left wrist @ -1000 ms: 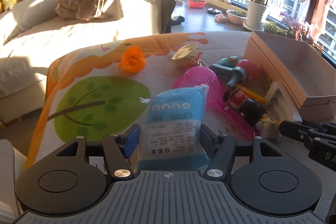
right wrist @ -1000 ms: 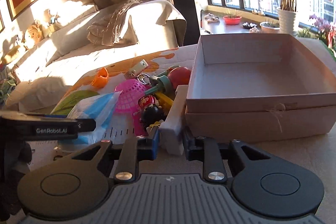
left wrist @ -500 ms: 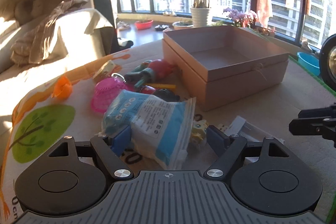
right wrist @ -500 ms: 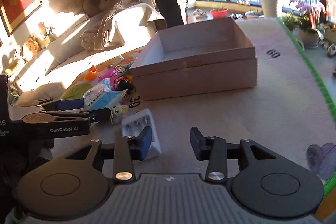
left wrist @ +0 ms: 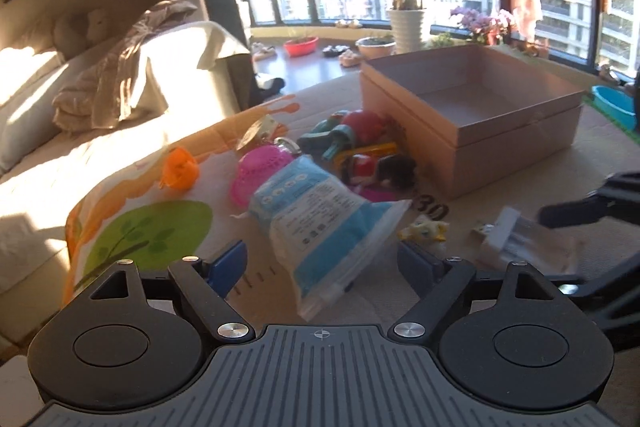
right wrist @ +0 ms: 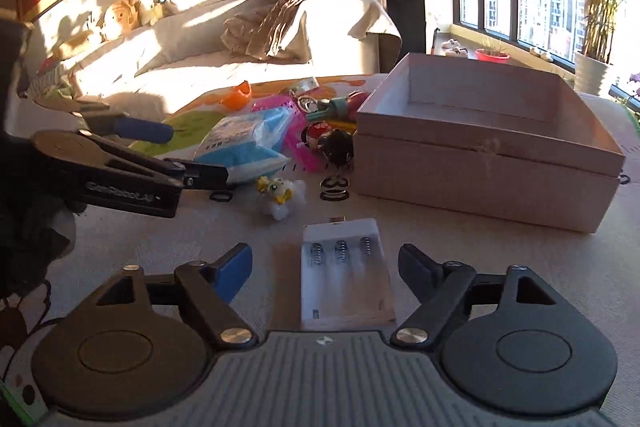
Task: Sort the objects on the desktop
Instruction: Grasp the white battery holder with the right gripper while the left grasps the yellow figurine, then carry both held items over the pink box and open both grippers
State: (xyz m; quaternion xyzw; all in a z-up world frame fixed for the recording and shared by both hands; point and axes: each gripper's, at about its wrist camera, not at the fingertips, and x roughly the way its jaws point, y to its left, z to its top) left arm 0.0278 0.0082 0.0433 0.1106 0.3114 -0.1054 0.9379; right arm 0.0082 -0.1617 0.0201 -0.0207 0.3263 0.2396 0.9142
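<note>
A blue and white plastic packet [left wrist: 320, 215] lies on the table between the wide-open fingers of my left gripper [left wrist: 326, 261]; it also shows in the right wrist view [right wrist: 244, 143]. My right gripper [right wrist: 326, 267] is open around a white battery holder [right wrist: 344, 275] lying flat on the table; it shows blurred in the left wrist view [left wrist: 508, 239]. An empty pink cardboard box [left wrist: 472, 115] stands at the right [right wrist: 488, 163]. A small white and yellow figure [right wrist: 280, 195] lies between packet and holder.
A pile of toys lies left of the box: a pink basket [left wrist: 260, 171], an orange piece [left wrist: 180, 169], a red and black figure [left wrist: 380, 167], a teal and red toy [left wrist: 344, 135]. A sofa [left wrist: 100, 99] stands beyond the table's left edge.
My left gripper has opened and let go of the blue packet, which now lies on the table. My right gripper has let go of the battery holder, opened wide and turned back toward the box.
</note>
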